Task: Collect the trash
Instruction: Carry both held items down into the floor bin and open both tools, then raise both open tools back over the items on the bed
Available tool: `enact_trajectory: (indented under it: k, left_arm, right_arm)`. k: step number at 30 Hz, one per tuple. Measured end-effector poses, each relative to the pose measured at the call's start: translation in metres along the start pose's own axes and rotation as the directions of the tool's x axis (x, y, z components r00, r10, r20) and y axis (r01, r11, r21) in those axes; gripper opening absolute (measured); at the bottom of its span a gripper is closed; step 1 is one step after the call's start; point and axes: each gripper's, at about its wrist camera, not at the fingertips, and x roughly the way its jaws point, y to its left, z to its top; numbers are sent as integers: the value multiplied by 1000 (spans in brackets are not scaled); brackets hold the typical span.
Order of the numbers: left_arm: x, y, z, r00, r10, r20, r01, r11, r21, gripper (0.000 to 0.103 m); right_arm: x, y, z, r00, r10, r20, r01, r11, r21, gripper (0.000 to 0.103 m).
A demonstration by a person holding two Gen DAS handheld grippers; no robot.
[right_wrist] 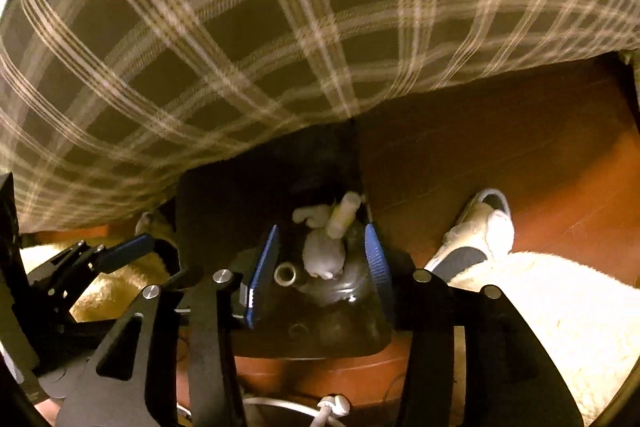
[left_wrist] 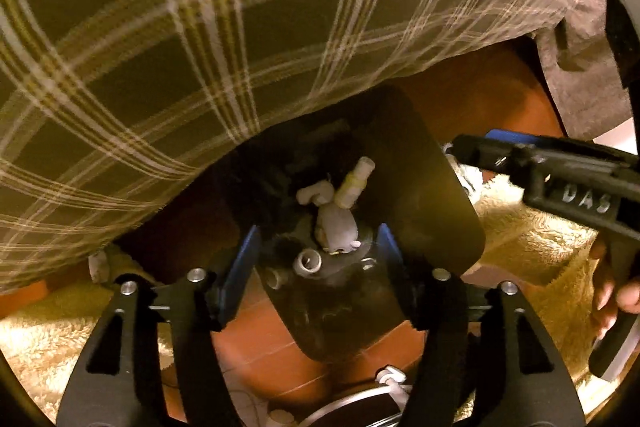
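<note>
Trash fills the black bin [left_wrist: 420, 195] that stands on the red-brown floor [left_wrist: 480, 99] against the plaid bedcover [left_wrist: 160, 47], the largest thing we see in both views. A pale shaggy rug [left_wrist: 532, 235] lies beside the bin, and in the right wrist view a white sneaker [right_wrist: 480, 231] rests on the floor at the rug's edge.

Inside the bin we see crumpled grey-white tissue [left_wrist: 336, 223], a yellowish tube-shaped piece [left_wrist: 354, 183] lying across it, and a small round ring-like piece [left_wrist: 308, 261] near the front; what they sit on is too dark to make out.

Our left gripper [left_wrist: 318, 259] hangs over the bin mouth, its blue-padded jaws spread wide with nothing between them. Our right gripper [right_wrist: 320, 263] hovers there too, likewise wide apart and empty. In the left wrist view the right gripper's black body carries raised letters reading "DAS"; further letters are hidden. White cables [right_wrist: 332, 405] lie on the floor below.
</note>
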Motion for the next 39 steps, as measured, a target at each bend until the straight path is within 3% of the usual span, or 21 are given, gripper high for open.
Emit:
enact_trajectory:
  k: [3,8,14,20,28,35,39]
  left_arm:
    - [-16,-4,1,999,20,32,-21,1000,20,71]
    - [-63,-9,7,992,34,119,-40,998,41,82]
    - [-126,-16,29,969,51,242,-61,998,34,94]
    - [-173,-11,54,942,83,325,-90,996,7,95]
    - [-206,13,98,908,134,396,-134,991,-28,95]
    - [-208,43,145,889,168,426,-156,986,-64,95]
    - [-200,58,172,891,179,418,-155,984,-91,95]
  right_arm:
    - [-15,0,2,999,-13,38,13,1000,-4,57]
    - [-57,6,9,991,-24,135,28,999,-31,81]
    - [-120,22,23,959,-20,283,43,996,-74,95]
    - [-168,30,47,929,28,370,11,995,-101,96]
    - [-192,32,100,899,27,437,26,993,-115,97]
    - [-185,48,147,894,10,449,56,990,-132,97]
    - [-175,53,182,895,11,446,41,993,-107,97]
